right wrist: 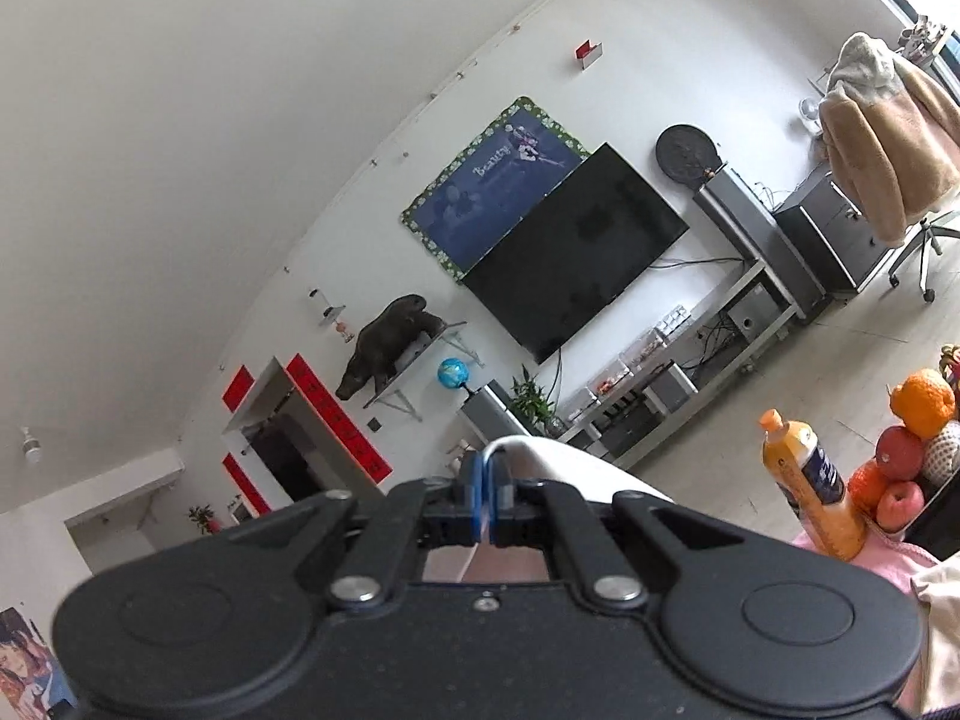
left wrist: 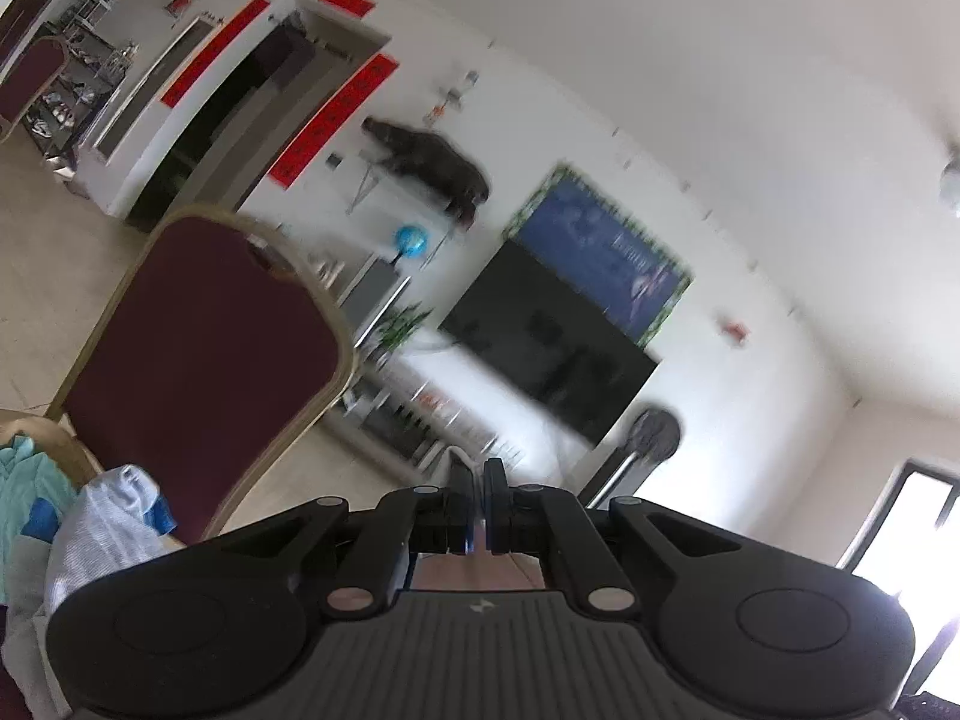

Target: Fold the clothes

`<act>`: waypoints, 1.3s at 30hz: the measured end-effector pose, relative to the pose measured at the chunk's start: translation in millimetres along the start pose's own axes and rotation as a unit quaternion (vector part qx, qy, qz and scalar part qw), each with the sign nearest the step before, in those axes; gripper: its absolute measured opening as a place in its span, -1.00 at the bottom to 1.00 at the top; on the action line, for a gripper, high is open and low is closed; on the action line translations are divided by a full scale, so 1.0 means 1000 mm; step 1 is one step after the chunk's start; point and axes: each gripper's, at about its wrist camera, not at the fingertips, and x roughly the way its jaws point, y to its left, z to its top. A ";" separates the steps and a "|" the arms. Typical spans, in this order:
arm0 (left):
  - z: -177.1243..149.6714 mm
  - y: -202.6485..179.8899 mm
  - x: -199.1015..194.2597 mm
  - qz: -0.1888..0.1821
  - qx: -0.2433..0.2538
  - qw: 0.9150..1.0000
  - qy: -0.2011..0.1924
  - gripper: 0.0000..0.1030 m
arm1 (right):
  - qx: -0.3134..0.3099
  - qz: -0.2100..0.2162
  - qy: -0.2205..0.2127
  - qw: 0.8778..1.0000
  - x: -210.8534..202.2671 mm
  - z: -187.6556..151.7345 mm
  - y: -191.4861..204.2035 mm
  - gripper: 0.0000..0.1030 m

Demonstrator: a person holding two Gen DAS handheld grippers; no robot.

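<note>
Both grippers point level into the room, each tilted. In the left wrist view my left gripper (left wrist: 478,471) is shut, and a thin white garment edge (left wrist: 451,457) curls round its left fingertip. Pale pinkish cloth (left wrist: 480,570) shows in the gap behind the fingers. In the right wrist view my right gripper (right wrist: 486,468) is shut on the white garment (right wrist: 576,468), which drapes from the fingertips off to the right. A pile of other clothes lies at the lower left of the left wrist view: a teal piece (left wrist: 24,480) and a pale striped one (left wrist: 102,534).
A maroon chair (left wrist: 198,360) stands close on the left. An orange juice bottle (right wrist: 810,492), a heap of fruit (right wrist: 918,438) and pink cloth (right wrist: 870,552) sit at the right. The far wall carries a black TV (right wrist: 576,252); a beige coat (right wrist: 888,132) hangs over an office chair.
</note>
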 end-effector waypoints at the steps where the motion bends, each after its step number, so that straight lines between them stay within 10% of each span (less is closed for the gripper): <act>1: -0.003 0.000 0.020 0.018 0.005 1.000 0.020 -0.97 | 0.001 -0.011 0.012 1.000 0.014 -0.002 -0.005 -0.96; 6: -0.030 0.006 0.136 0.091 0.039 0.990 0.101 -0.97 | -0.004 -0.093 0.099 0.991 0.122 -0.028 -0.044 -0.96; 11: -0.023 0.000 0.191 0.093 0.040 0.991 0.092 -0.97 | -0.009 -0.122 0.107 0.987 0.204 -0.037 -0.056 -0.96; 17: 0.000 -0.022 0.135 0.025 0.055 0.998 0.010 -0.97 | -0.078 -0.064 0.017 0.995 0.151 0.001 -0.020 -0.96; 24: -0.100 0.031 0.084 0.043 0.045 0.994 0.088 -0.97 | -0.073 -0.098 0.076 0.990 0.088 -0.044 -0.080 -0.96; 32: -0.266 0.137 0.077 0.168 -0.018 0.951 0.258 -0.97 | 0.019 -0.233 0.261 0.937 0.069 -0.188 -0.211 -0.96; 39: -0.307 0.158 0.070 0.211 0.018 0.926 0.313 -0.97 | 0.053 -0.295 0.331 0.895 0.041 -0.245 -0.246 -0.96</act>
